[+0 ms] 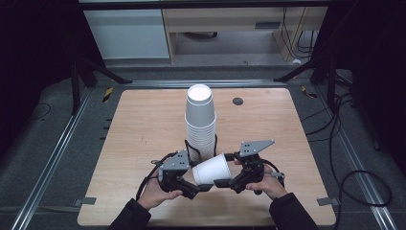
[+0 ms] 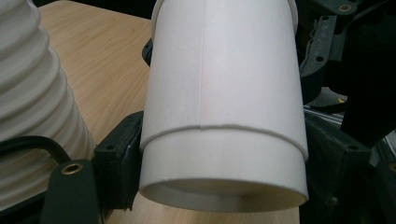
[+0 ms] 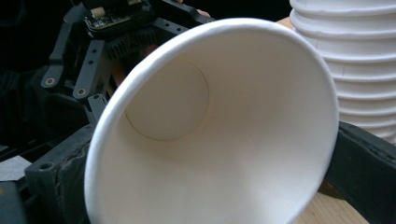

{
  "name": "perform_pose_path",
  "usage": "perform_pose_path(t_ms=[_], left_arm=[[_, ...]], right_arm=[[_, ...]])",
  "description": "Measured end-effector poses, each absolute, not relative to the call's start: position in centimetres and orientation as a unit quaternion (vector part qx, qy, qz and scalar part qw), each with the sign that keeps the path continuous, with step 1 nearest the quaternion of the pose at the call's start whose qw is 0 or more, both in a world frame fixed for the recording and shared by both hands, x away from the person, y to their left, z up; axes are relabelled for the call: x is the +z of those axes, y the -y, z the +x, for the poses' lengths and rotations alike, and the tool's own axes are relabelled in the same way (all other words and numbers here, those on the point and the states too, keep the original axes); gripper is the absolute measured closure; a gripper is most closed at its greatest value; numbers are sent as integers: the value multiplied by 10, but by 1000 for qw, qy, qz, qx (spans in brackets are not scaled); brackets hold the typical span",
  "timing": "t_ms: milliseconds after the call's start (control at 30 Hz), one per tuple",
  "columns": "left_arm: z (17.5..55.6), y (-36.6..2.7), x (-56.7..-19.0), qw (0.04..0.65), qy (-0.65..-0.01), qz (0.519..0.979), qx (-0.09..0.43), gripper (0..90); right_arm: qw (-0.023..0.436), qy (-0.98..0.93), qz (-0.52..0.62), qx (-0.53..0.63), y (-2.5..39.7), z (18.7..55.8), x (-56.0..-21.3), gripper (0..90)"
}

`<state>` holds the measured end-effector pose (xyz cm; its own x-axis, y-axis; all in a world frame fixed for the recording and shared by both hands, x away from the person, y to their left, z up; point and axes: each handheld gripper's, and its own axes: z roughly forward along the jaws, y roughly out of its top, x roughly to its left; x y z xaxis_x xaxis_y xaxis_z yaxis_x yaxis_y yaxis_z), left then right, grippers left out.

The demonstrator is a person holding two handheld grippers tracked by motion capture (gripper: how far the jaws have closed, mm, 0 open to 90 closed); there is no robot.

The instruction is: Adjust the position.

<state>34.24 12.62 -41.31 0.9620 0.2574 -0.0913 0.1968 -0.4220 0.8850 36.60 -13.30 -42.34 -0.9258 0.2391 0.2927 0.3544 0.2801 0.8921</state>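
Note:
A tall stack of upturned white paper cups point(image 1: 201, 124) stands at the middle of the wooden table point(image 1: 139, 129). In front of it a single white paper cup point(image 1: 210, 168) lies on its side in the air between both grippers. My left gripper point(image 1: 194, 187) is shut on its base end; the jaws flank the cup point(image 2: 224, 93) with the stack point(image 2: 28, 93) at left. My right gripper point(image 1: 225, 183) is shut on the rim end, and its view looks into the cup's open mouth point(image 3: 210, 140). The stack point(image 3: 355, 60) rises at right there.
A small dark round insert point(image 1: 238, 101) sits in the tabletop behind the stack. Metal rails point(image 1: 52, 158) run along both sides of the table, and cables point(image 1: 354, 177) lie on the floor at right. Pale cabinets point(image 1: 127, 33) stand beyond the far edge.

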Motion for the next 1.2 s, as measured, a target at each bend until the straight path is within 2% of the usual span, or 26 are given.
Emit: perform_pose_path(t_ms=[300, 600, 767, 1200], left_arm=[[342, -124, -416, 516, -129, 847, 19, 224], [343, -124, -416, 515, -133, 847, 18, 213], [343, -124, -416, 512, -136, 848, 21, 182], [343, -125, -416, 513, -135, 848, 18, 184]], right_arm=[[74, 798, -178, -572, 130, 368, -427, 17], [71, 799, -176, -570, 132, 367, -425, 37], [72, 796, -172, -576, 134, 366, -422, 78], [63, 800, -167, -573, 134, 365, -420, 87]])
